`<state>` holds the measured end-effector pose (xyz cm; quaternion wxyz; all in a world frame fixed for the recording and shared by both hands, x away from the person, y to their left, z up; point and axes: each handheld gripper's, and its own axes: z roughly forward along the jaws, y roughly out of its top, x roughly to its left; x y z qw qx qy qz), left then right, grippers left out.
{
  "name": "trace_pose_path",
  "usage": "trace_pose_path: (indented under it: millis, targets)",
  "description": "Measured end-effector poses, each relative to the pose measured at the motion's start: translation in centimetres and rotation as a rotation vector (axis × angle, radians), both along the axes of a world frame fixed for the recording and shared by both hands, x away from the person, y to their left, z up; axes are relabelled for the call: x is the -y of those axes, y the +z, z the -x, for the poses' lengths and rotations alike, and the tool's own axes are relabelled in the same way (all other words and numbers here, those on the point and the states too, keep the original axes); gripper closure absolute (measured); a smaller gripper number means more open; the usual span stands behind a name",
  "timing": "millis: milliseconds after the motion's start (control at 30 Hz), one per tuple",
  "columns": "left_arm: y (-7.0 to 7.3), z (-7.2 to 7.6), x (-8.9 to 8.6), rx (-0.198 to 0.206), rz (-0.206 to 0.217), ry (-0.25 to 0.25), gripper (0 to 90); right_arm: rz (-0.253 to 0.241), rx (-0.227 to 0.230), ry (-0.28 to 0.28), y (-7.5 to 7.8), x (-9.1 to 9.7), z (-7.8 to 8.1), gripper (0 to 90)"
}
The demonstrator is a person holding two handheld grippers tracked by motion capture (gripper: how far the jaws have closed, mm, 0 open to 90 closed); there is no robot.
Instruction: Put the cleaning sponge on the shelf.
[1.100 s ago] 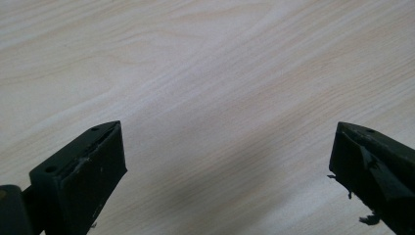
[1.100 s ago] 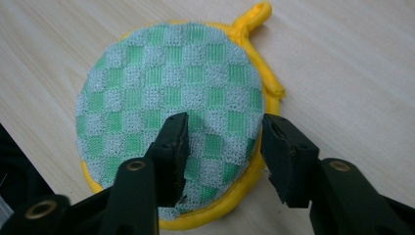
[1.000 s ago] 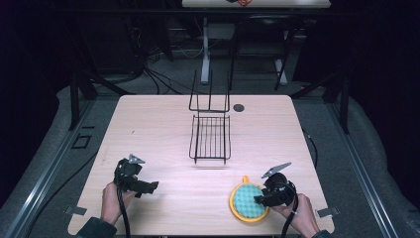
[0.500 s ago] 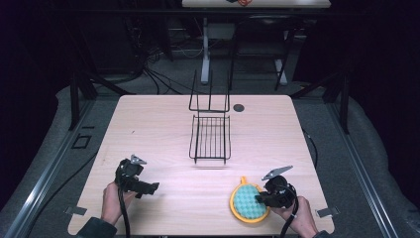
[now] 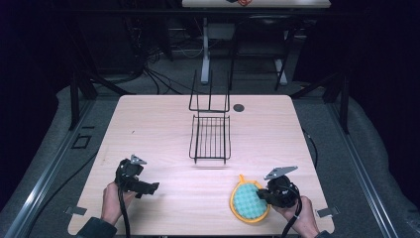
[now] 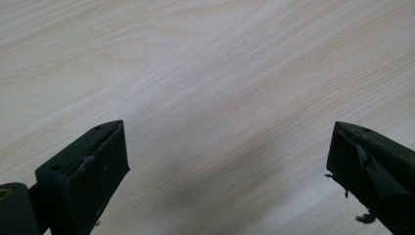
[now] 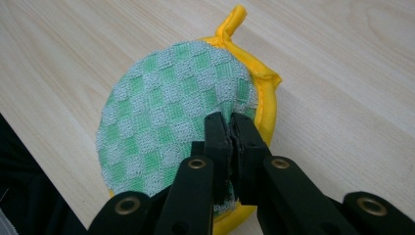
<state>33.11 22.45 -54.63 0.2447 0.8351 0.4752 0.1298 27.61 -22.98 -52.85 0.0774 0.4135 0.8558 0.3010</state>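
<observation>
A round pot holder (image 5: 246,202), green-and-white checked with a yellow rim and loop, lies flat near the table's front right. In the right gripper view the pot holder (image 7: 166,112) sits under my right gripper (image 7: 230,125), whose jaws are pressed together on its right edge by the yellow rim. From above, my right gripper (image 5: 262,195) sits at the pad's right side, held by a hand. My left gripper (image 5: 151,188) is at the front left, open; in its own view my left gripper (image 6: 225,161) has bare wood between its wide-apart jaws.
A black wire rack (image 5: 210,136) with an upright back stands at the table's middle, toward the far side. A small dark round disc (image 5: 238,107) lies just right of it. The light wooden table (image 5: 148,129) ends close behind both hands.
The right gripper has shifted slightly toward the front edge at the pot holder's side. The pot holder, rack and left gripper stay about where they were.
</observation>
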Motion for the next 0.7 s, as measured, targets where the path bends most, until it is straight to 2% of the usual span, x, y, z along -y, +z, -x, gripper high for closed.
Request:
trace_pose_path:
  millis: [500,700]
  targets:
    - [0.0,0.0,0.1,0.003,0.003,0.002,2.1,-0.032,0.049,0.003,2.0,0.7,0.5,87.7]
    - [0.1,0.0,0.0,0.006,0.003,0.0,2.4,-0.034,0.054,0.007,2.5,0.6,0.7,87.7]
